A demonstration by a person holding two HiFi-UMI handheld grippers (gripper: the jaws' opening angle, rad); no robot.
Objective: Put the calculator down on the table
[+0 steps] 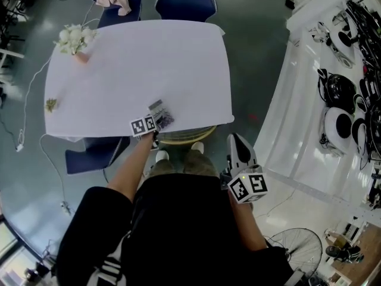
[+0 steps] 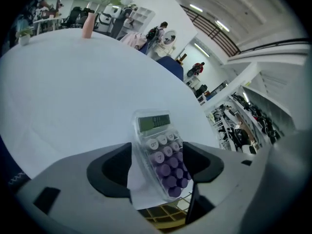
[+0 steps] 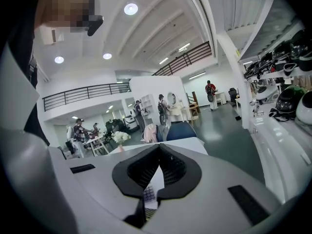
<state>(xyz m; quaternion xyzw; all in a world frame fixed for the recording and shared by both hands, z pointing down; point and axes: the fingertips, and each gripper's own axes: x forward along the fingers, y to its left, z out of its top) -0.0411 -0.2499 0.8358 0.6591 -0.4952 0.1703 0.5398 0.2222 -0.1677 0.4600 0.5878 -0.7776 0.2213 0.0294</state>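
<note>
Calculator (image 1: 162, 117) lies on table (image 1: 137, 64), at near edge; left gripper (image 2: 158, 154) jaws spread wide around it, not squeezing; right gripper (image 3: 159, 155) jaws pinched together, holding nothing, beside table; putting-down looks done; next, slide left gripper back, no bumping.

Clear, glossy plastic calculator (image 2: 158, 155) with matt purple keys (image 2: 170, 172); smooth, matt white fabric tablecloth (image 1: 137, 70)

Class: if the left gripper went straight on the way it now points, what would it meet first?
Probably the calculator, lying between the left gripper's open jaws at the table's near edge.
</note>
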